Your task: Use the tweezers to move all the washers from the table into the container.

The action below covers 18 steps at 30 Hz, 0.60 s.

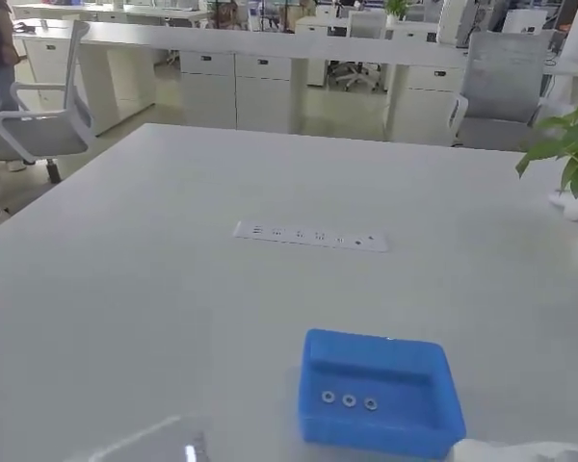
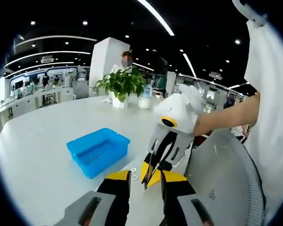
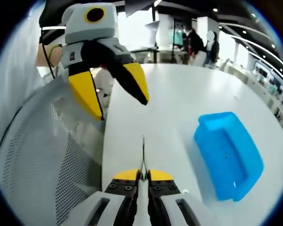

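Holds tweezers [image 3: 143, 153] clenched in the right gripper's [image 3: 142, 178] fingers [image 3: 127, 175], with the left gripper's [image 3: 122, 109] fingers [image 3: 85, 92] released — three washers [image 1: 349, 399] in the blue container [image 1: 380, 430] (another washer [image 2: 134, 170] loose on the tabletop [image 2: 47, 141]).

Slim tweezers [image 3: 143, 155] in right gripper [image 3: 142, 175], blue container [image 3: 228, 160] alongside.

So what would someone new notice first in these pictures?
The blue tray stands out most against the white table, on the side near the person, with three washers in a row inside it. Next come the yellow-tipped tongs at the table's edge: the right tongs are shut on thin tweezers, and the left tongs are open beside them.
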Motion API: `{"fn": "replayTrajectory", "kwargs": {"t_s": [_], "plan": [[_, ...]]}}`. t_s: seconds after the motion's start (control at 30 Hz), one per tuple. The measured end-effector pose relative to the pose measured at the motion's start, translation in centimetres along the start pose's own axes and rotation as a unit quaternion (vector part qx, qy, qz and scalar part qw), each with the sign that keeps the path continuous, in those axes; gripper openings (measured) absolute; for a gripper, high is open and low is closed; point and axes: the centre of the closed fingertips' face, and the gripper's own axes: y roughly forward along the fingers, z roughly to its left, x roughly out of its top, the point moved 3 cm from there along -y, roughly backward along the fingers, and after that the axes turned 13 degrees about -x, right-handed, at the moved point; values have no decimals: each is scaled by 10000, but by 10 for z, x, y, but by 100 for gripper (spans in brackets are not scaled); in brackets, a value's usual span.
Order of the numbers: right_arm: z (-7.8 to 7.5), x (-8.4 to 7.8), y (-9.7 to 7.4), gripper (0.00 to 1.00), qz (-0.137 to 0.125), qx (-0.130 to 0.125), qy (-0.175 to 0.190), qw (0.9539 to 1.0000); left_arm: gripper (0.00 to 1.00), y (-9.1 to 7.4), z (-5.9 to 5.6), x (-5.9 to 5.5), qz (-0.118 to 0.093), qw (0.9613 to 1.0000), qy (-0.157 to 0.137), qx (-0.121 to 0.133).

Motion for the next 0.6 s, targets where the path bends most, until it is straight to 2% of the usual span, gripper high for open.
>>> {"fn": "replayTrajectory", "kwargs": {"t_s": [0.2,0.33,0.43,0.47,0.5,0.57,0.6], "plan": [[-18,-6,-11,4,27,-258,501,9984,34,-9,-6,-20,91,9987,-210,450],[-30,-6,-13,4,-14,-392,750,9964,43,-8,-7,-29,-12,9966,-362,740],[-36,-6,-10,4,-32,-456,903,9949,48,-9,0,-37,151,9954,-162,929],[-38,-5,-9,4,-44,-463,934,9945,48,-10,2,-38,203,9950,-206,956],[-39,-5,-8,5,-63,-459,997,9939,49,-11,2,-36,137,9948,-248,974],[-40,-5,-7,5,-84,-446,1079,9931,52,-11,1,-27,-233,9949,-272,946],[-40,-6,-6,5,-73,-433,1108,9929,53,-12,1,-26,-277,9946,-302,950]]}}
